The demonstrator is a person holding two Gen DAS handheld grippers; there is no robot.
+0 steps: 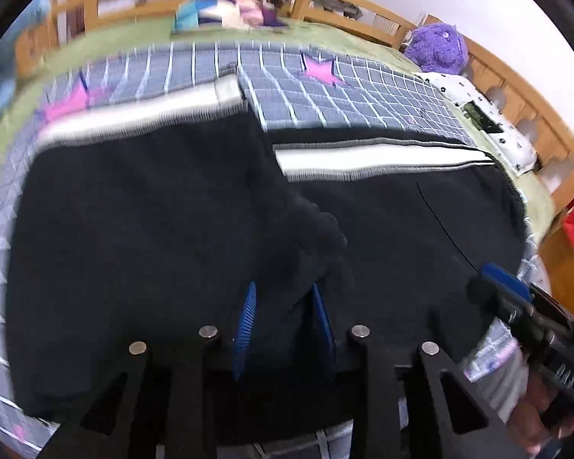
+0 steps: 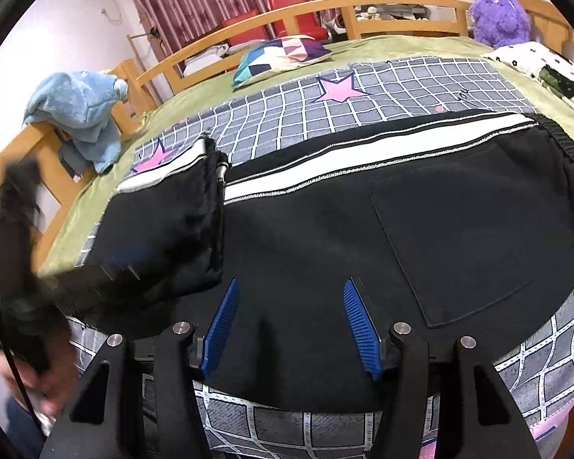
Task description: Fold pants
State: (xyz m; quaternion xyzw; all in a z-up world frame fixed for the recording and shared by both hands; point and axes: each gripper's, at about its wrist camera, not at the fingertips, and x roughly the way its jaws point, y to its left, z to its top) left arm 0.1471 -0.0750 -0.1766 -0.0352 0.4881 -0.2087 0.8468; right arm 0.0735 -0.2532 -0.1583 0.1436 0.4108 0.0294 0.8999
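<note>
The black pants (image 2: 325, 222) lie flat across the middle of both views on a grey checked blanket (image 2: 401, 88) over the bed (image 2: 421, 48), spread wide so the fabric can be folded cleanly. At centre left of the right wrist view the leg end is doubled back over the rest, so a first fold looks made. The left hand-held gripper (image 1: 285, 321) hovers over dark cloth, narrowly parted; I cannot tell whether it pinches any. The right hand-held gripper (image 2: 291, 325) stands open and empty above the near hem, seemingly ready for the next grasp.

matt black cloth pants (image 2: 325, 237), ribbed blue plastic fingers (image 2: 222, 325), a smooth wooden bed rail (image 2: 363, 4).
</note>
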